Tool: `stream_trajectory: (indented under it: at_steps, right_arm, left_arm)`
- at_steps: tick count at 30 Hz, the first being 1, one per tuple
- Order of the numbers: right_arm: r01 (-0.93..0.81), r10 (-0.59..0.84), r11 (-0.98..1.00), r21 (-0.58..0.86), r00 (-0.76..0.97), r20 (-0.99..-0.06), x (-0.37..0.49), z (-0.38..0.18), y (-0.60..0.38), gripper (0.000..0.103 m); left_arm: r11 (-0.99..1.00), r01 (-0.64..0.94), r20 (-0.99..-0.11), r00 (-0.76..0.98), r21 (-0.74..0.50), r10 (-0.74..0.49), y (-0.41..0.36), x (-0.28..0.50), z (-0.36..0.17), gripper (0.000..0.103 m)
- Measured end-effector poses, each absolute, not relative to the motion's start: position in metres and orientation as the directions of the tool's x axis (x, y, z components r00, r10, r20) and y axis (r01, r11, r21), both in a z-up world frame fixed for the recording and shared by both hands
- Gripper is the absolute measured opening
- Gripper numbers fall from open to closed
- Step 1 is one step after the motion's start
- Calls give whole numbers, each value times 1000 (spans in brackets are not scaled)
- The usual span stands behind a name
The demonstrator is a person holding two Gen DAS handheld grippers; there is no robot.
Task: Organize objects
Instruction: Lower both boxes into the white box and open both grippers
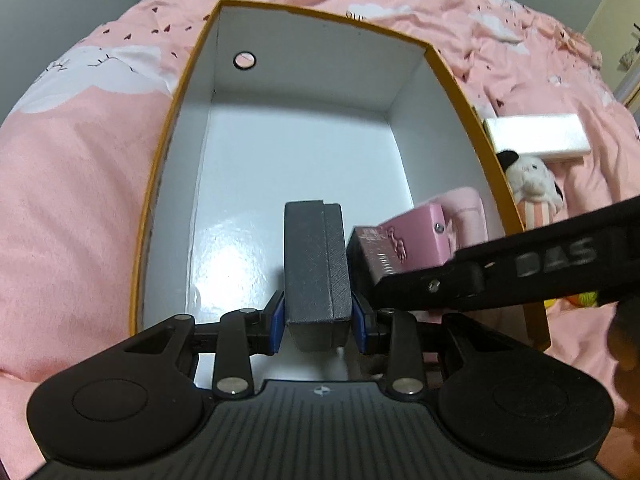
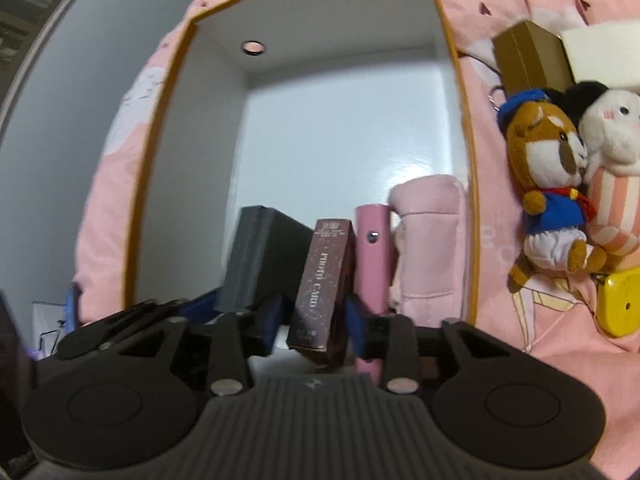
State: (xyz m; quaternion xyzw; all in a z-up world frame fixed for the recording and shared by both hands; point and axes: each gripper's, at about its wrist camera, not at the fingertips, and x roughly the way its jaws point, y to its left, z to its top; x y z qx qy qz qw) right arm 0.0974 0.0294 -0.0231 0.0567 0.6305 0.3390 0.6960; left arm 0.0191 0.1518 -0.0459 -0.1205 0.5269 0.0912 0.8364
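Dark grey textured cardboard box (image 1: 316, 264) stands upright on its narrow end in the lower centre of the left wrist view, gripped across its thin sides by the left claw (image 1: 318, 316), whose blue pads (image 1: 277, 320) press against both faces. It sits inside the large orange-rimmed, white-lined carton (image 1: 172, 128) on the pink patterned bed cover (image 1: 72, 184), at the carton's near end. Just to its right the maroon speckled "photo card" box (image 2: 324, 284) is pinched narrowly in the right claw (image 2: 314, 316), also upright, with its long axis running away from the camera. The two boxes stand side by side — whether they touch I cannot tell. Beyond them, a pink hard case with a rivet (image 2: 374, 264) and a pale pink padded pouch (image 2: 432, 240) line up toward the carton's right wall. My judgement: the row is being packed together, so each claw must release without tipping its box. Outside the carton, at the right of the right wrist view, lie a brown bear plush in blue (image 2: 548, 184), a white plush (image 2: 608, 128) and a gold box (image 2: 528, 56); the carton floor under the boxes is hidden.
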Motion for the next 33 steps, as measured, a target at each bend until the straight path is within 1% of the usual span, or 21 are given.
stream_trajectory:
  at_steps: [3,7,9,11,14,15,18,21,22,24,25,30,33]
  right_arm:
    - [-438,541,760,480,18,-841,94,-11,26,42]
    - [-447,539,774,449,92,-837,96,0,16,42]
    - [-436,538,783,444,114,-835,96,2,11,42]
    - [-424,536,791,442,130,-834,97,2,5,42]
    - [-418,529,801,429,156,-834,104,1,1,42]
    - [-417,526,803,425,164,-834,104,2,-1,42]
    - [-417,532,801,429,171,-829,106,4,-10,42]
    - [-421,542,798,432,187,-819,106,9,-16,42]
    - [-420,547,796,436,189,-816,106,10,-17,42]
    - [-423,552,793,439,196,-810,106,11,-18,42]
    - [-425,555,792,439,199,-808,106,11,-18,42]
    - [-422,565,788,449,202,-800,108,12,-22,42]
    - [-418,567,787,453,201,-799,109,11,-23,42]
  left_arm:
    - [957,-273,-917,399,-100,18,150,19,-49,37]
    - [959,-265,-923,386,-99,11,148,20,-49,38]
    - [958,-255,-924,383,-129,-23,149,20,-48,40]
    - [954,-251,-921,386,-161,-53,150,20,-47,47]
    - [956,-247,-917,395,-160,-51,149,20,-43,52]
    - [956,-247,-916,398,-159,-49,149,20,-42,52]
    - [947,-266,-909,412,-181,-58,152,21,-38,52]
    - [917,-329,-903,424,-226,-70,160,26,-38,52]
    - [912,-344,-905,421,-223,-63,162,29,-38,51]
    - [911,-352,-912,406,-213,-57,163,34,-43,48]
    - [908,-355,-914,400,-221,-66,163,36,-47,45]
    - [900,-366,-912,403,-235,-74,166,36,-51,44]
    - [892,-365,-912,395,-267,-111,165,36,-53,43]
